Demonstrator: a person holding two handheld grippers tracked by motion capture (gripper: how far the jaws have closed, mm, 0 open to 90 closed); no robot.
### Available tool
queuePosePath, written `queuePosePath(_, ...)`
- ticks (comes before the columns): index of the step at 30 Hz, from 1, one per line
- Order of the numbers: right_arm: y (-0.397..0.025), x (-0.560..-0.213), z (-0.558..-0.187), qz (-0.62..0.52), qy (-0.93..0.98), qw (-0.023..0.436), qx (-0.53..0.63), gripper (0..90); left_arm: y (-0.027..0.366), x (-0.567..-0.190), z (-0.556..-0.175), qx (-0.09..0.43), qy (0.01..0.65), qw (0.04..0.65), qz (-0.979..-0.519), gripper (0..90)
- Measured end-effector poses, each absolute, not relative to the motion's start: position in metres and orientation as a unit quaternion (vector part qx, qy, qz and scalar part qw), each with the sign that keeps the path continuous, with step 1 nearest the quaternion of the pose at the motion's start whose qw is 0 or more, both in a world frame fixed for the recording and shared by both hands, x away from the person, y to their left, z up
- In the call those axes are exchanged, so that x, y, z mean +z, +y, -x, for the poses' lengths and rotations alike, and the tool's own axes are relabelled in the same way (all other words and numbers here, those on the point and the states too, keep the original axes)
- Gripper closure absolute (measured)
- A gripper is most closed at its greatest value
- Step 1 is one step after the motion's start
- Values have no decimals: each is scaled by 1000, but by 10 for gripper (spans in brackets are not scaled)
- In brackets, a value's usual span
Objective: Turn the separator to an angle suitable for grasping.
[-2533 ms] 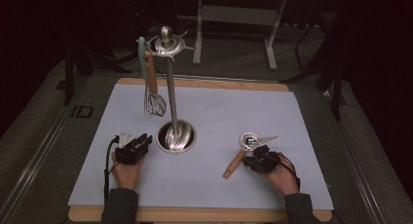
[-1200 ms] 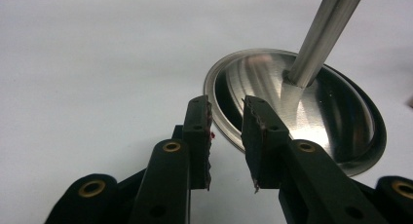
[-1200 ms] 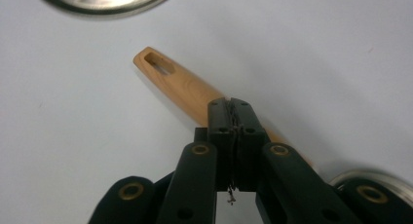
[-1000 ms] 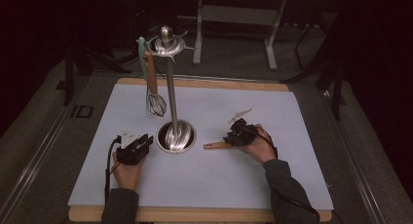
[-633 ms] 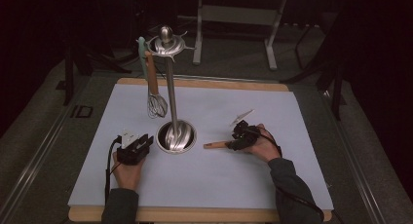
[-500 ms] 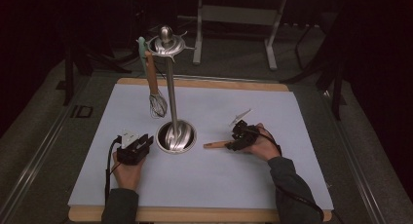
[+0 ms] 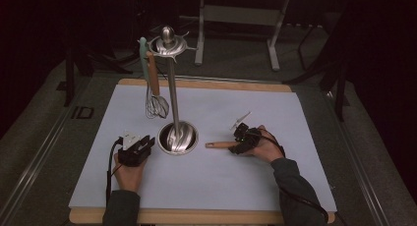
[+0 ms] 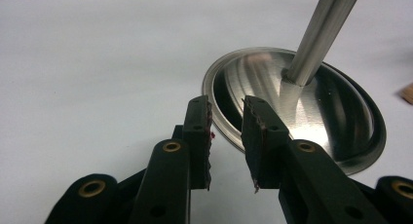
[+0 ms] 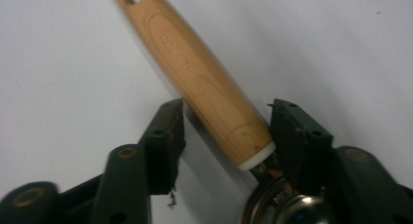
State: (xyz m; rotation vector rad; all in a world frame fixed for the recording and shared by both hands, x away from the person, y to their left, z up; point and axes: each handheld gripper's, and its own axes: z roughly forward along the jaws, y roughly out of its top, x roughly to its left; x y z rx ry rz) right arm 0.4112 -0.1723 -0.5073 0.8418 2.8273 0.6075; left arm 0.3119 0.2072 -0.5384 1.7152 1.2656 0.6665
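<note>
A steel utensil stand (image 7: 172,88) rises from a round base (image 8: 336,131) on the white mat. A whisk (image 7: 156,106) with a wooden handle and a pale green handle (image 7: 143,54) hang from its top. My left gripper (image 7: 144,145) rests at the base's left rim; in the left gripper view its jaws (image 8: 226,107) stand a little apart with nothing between them. Right of the base lies a wooden-handled utensil (image 7: 220,145), handle pointing left. My right gripper (image 7: 239,143) straddles that handle (image 9: 204,83): it leans on one jaw, with a gap to the other. The metal head (image 9: 287,207) sits deep between the jaws.
The white mat (image 7: 246,186) lies on a wooden board (image 7: 206,217) with bare room in front and at the far right. Dark floor and metal frame legs (image 7: 200,34) lie beyond the table's far edge.
My right gripper carried the wooden-handled utensil from the front right up and left toward the stand base, turning the handle leftward; in the last half second it barely moved. The left gripper stayed put.
</note>
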Motion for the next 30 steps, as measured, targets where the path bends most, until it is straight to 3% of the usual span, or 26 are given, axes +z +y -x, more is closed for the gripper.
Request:
queuePosePath(8,-170,-503,-405,-281,940,67,181,657,207,-538,-312,269,509,438,-691,729)
queuePosePath(14,-170,-501,-403,-305,933,39,186,703,207,-538,-312,269,509,437,-691,729)
queuePosePath(22,-170,-500,-403,-323,927,-4,189,697,207,-538,-312,269,509,437,-691,729)
queuePosePath(30,-174,-497,-410,-319,924,-47,207,621,207,-538,-312,269,508,438,-691,728)
